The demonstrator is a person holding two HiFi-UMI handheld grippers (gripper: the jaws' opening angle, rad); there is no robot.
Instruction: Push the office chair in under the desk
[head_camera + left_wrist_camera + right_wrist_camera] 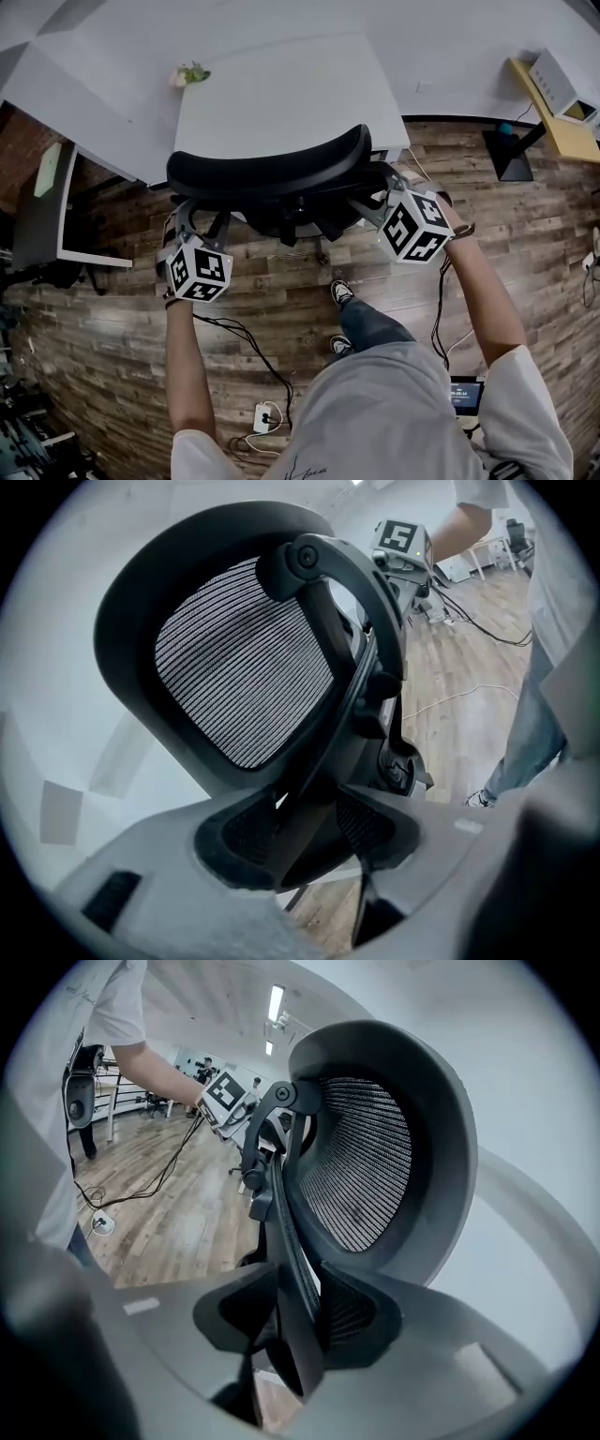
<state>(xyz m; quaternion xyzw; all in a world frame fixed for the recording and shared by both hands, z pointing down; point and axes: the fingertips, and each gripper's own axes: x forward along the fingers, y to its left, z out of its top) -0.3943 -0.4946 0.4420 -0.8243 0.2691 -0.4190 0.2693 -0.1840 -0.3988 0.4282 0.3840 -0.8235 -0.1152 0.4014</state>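
While both claws grip the chair (272,164) back, the push looks nearly done.
Left gripper (185,225) clamped on the back's left edge, right gripper (382,195) on its right edge; the chair stands just at the desk's (281,94) near edge, seat hidden below. Next, I judge, an even forward shove from both sides, keeping it straight.

Chair (272,167): black, mesh back in a curved frame, upright, backrest turned toward the person.
Desk (281,89): white top; chair backrest sits right at its near edge.
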